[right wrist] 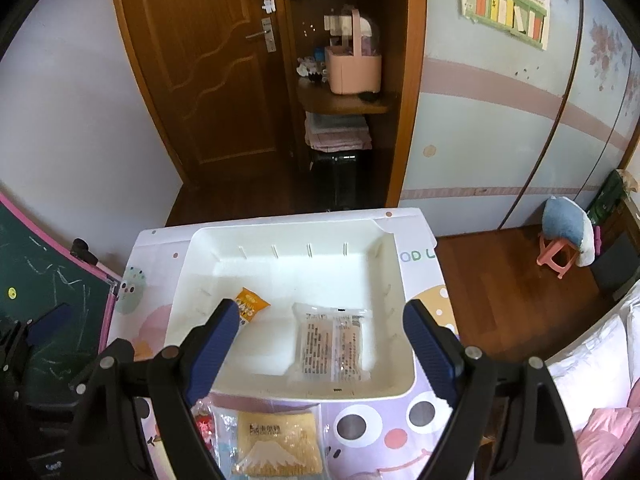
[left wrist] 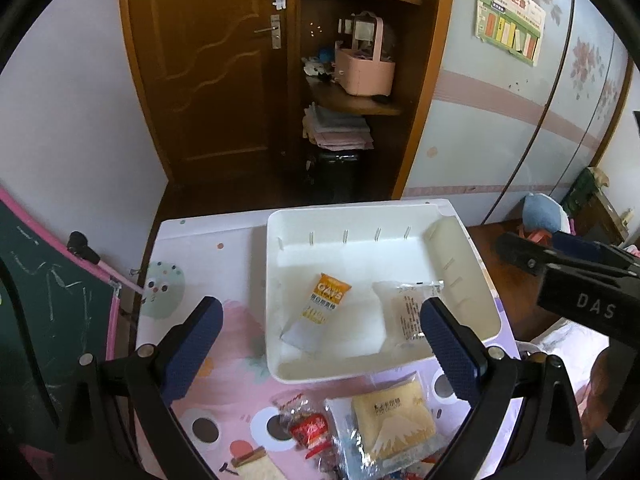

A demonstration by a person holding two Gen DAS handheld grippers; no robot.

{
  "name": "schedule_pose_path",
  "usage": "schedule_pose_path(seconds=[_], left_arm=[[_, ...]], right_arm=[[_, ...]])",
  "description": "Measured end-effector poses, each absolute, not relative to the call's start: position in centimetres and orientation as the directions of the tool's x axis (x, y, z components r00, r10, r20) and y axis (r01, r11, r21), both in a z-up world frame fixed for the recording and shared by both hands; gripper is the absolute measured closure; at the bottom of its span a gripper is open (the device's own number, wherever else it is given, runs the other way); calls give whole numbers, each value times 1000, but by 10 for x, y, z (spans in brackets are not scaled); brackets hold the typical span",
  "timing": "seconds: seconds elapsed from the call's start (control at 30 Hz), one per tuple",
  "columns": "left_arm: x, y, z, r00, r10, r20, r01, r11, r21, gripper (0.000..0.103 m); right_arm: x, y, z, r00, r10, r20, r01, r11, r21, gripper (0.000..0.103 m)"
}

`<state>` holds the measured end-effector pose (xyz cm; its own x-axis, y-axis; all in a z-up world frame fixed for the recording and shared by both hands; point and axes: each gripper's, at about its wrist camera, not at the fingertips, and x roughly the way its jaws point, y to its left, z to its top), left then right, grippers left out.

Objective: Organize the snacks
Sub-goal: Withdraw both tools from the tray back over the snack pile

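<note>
Ahead stands a brown wooden door (left wrist: pixel 208 68), with corner shelves (left wrist: pixel 356 104) just beside it (one carries a pink basket (left wrist: pixel 366 70)). A pale floral wardrobe (left wrist: pixel 520 120) runs rightward. Dark wood floor (right wrist: pixel 512 280); a chalkboard (left wrist: pixel 48 300) leans left.

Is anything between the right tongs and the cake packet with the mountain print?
Nothing visible. The right tongs hang open above the white bin's near wall, and the cake packet lies uncovered on the table just this side of it.
</note>
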<state>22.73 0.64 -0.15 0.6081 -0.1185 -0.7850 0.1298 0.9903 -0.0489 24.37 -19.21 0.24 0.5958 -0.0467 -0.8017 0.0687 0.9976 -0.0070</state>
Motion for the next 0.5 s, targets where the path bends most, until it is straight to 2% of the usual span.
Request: schedule_pose_path(seconds=[0.5], left_arm=[[145,6,40,663,-83,-744,92,995,-29,4]], right_arm=[[164,-189,48,673,-20,-740,-13,999,-38,18]])
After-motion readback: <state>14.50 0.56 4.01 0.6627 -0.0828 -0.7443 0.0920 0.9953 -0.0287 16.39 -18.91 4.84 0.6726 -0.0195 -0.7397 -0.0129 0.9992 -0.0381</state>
